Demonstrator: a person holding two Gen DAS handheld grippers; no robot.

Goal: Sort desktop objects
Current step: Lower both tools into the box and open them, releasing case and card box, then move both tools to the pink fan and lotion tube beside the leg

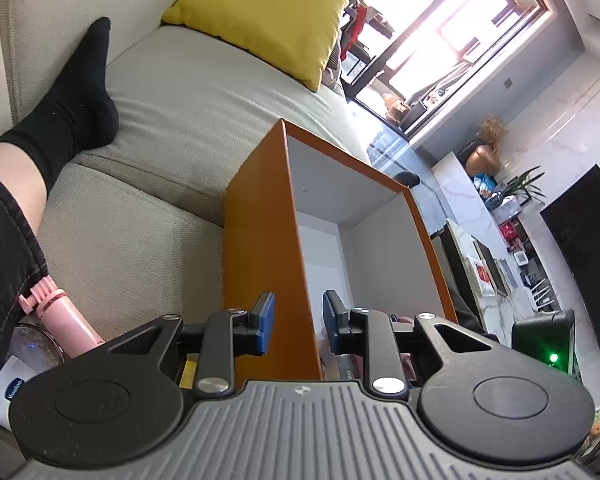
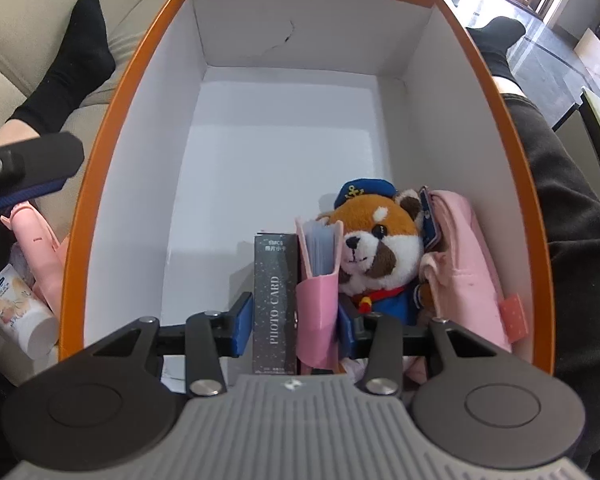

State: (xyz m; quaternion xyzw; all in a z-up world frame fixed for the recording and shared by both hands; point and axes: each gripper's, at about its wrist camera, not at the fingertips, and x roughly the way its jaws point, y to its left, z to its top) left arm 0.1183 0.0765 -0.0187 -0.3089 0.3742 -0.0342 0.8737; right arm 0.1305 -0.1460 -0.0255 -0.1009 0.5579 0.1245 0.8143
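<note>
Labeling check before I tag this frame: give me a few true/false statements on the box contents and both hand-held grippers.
1. The orange box holds a plush toy. True.
2. The black PHOTO CARD box stands between the right hand-held gripper fingers. True.
3. The pink selfie stick lies inside the box. False: it lies outside, beside the box's wall.
4. The left hand-held gripper grips the yellow cushion. False: it straddles the box wall; the cushion lies far off on the sofa.
5. The box's far half is bare. True.
</note>
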